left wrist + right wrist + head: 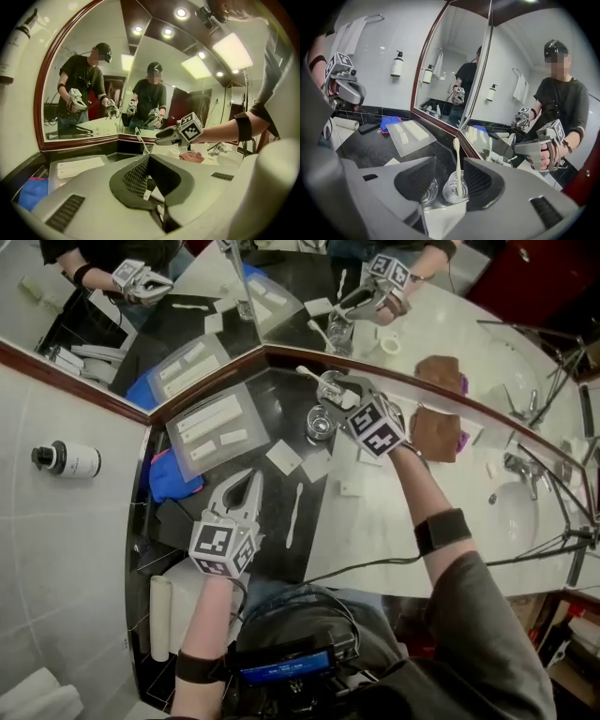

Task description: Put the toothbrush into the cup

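Worktop (277, 563): dark, lying below both grippers.
Right gripper (451, 174): released, jaws wide apart, pads clear of everything.
Left gripper (246, 486): clenched on nothing, well apart from the glassware.
Cup (451, 191): clear glass, directly between the right gripper's jaws. A second cup (426, 190) stands by that gripper's left jaw.
Toothbrush (458, 161): stands in the cup, head up, untouched.
Judgement: placement done; only the right gripper's withdrawal is left.

- toothbrush (457, 161) stands in the cup (451, 190);
- second cup (425, 191) just beside it;
- tray (410, 133) farther left, on the counter (370, 154);
- spare toothbrush (293, 515) lies on the counter, nearer the person
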### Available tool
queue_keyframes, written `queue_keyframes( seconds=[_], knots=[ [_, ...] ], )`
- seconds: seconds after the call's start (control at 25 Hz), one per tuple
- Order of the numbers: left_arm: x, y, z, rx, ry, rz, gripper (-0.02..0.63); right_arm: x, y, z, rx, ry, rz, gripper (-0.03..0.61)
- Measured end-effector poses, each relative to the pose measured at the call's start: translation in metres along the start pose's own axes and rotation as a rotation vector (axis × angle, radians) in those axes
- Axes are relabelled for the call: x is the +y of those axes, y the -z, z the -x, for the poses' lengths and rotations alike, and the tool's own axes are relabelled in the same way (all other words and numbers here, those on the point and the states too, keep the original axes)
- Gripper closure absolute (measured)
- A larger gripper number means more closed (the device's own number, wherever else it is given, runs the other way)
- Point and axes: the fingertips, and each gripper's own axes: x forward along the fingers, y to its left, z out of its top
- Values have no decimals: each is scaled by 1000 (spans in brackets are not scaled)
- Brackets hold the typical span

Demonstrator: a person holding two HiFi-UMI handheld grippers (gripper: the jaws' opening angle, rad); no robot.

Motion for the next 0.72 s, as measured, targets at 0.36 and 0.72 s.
queue_keyframes(
  seconds=[0.36, 0.72],
  knots=[
    [23, 16, -4, 23, -23, 40, 612, -15, 6, -59, 52, -32, 70, 394],
    [38, 27, -9, 35, -40, 73, 612, -19, 18, -87, 83, -41, 96, 493]
  ],
)
